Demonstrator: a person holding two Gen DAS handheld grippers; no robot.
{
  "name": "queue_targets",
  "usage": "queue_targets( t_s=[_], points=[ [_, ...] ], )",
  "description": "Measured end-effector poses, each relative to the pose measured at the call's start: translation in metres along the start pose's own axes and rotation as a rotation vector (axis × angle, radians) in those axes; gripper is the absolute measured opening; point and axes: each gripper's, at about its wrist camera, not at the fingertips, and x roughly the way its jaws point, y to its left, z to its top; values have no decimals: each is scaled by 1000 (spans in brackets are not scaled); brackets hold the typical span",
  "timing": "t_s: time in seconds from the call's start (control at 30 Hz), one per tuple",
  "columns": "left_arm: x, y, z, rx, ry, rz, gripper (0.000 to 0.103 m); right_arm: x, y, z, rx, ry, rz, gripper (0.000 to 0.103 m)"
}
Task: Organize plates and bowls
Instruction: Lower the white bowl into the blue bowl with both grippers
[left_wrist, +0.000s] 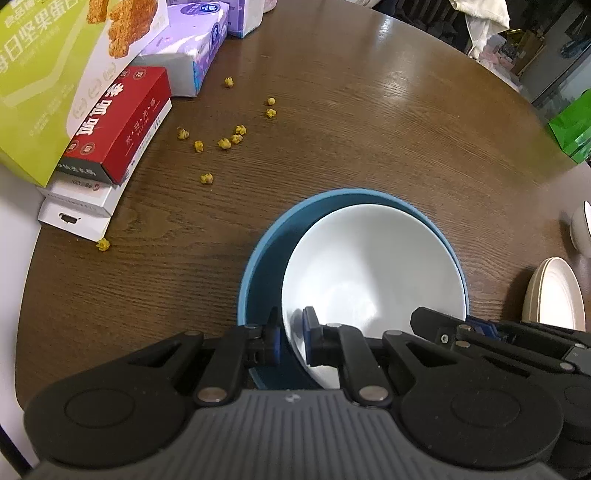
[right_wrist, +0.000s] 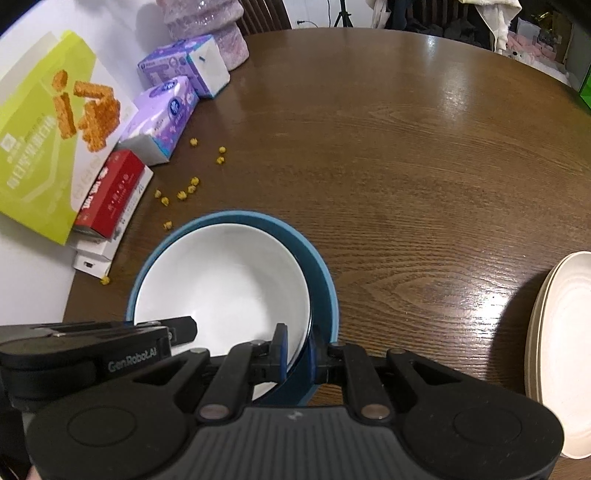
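- Glossy cardboard snack boxes (left_wrist: 48, 85) and soft purple tissue packs (left_wrist: 192, 48) line the far left edge of the round wood-grain table (left_wrist: 369, 122).
- Crinkled yellow dried flower buds (left_wrist: 224, 143) lie scattered beside them.
- A smooth white bowl (left_wrist: 373, 266) sits tilted inside a matte blue bowl (left_wrist: 266, 258).
- The left gripper (left_wrist: 291, 341) is clamped on the white bowl's near rim.
- The right gripper (right_wrist: 297, 356) pinches the white bowl's rim too.
- Cream ribbed plates (right_wrist: 561, 350) are stacked at the right.

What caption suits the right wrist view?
Both tools, right and left, grip the white bowl nested in the blue bowl.
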Motion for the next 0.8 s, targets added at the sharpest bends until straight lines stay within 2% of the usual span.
queue_targets(
  t_s=[0.33, 0.43, 0.5, 0.67, 0.8],
  points=[
    [-1, -2, 3, 7, 17, -1, 13, 4, 6, 3, -27, 7, -26, 13],
    [0, -1, 4, 5, 21, -5, 16, 3, 7, 3, -38, 4, -35, 17],
    [0, -1, 3, 5, 24, -7, 17, 2, 7, 3, -40, 6, -39, 17],
    [-2, -3, 2, 4, 38, -18, 30, 2, 7, 2, -37, 19, -28, 16],
    [-4, -2, 2, -7, 50, -30, 32, 2, 7, 2, -32, 31, -12, 16]
  ],
)
